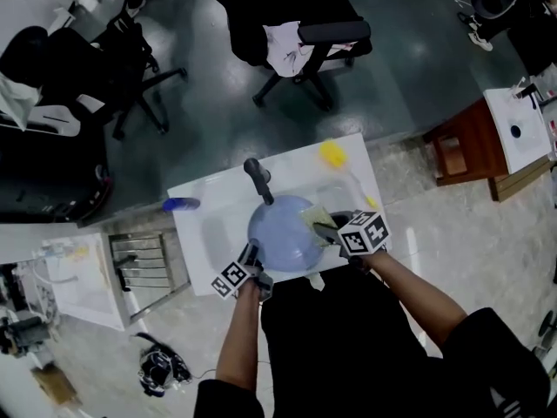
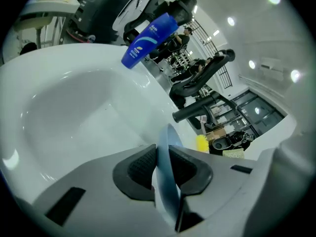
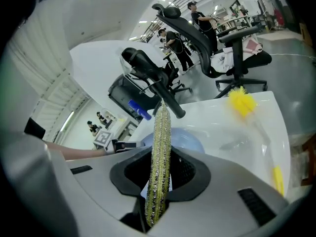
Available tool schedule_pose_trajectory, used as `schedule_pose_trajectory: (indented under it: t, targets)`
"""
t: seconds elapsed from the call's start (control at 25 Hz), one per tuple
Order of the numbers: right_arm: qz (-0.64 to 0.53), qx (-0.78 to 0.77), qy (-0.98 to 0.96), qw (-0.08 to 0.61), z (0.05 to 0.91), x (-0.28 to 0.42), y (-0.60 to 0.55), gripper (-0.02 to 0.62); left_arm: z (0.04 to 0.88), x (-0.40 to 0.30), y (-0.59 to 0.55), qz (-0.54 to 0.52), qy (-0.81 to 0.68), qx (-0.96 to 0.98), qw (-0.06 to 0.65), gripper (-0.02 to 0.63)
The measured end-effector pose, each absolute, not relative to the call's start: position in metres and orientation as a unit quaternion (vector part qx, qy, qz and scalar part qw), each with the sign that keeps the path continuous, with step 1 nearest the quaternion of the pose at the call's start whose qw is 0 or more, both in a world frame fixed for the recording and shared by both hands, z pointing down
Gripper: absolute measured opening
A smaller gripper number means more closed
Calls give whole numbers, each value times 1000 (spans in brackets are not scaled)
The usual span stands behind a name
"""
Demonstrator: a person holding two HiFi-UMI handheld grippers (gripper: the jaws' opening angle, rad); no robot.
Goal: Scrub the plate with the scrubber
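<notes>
Left gripper is clamped on the plate's near rim, right gripper pinching the scrubber at the plate's right edge; looks ready to scrub, next press it down and rub across

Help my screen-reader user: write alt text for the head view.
From above: the left gripper clamps the near rim of a round pale blue plate over a white sink, while the right gripper holds a flat yellow-green scrubber at its right edge. A yellow-headed brush lies on the sink's far rim.
</notes>
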State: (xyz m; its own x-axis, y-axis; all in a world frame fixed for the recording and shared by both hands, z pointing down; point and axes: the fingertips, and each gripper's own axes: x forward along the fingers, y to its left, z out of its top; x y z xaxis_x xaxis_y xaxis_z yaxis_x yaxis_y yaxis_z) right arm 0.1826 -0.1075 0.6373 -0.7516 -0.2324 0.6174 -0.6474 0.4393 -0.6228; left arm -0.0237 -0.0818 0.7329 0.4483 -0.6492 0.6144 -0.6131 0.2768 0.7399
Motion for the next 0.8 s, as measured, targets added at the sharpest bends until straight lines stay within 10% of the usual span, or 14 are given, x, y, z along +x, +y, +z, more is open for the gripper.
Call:
schedule_pose_trajectory:
  t: [0.8]
  targets:
    - [456, 265, -810, 254, 653, 185, -98, 63, 806, -26, -83, 142, -561, 507, 639, 46]
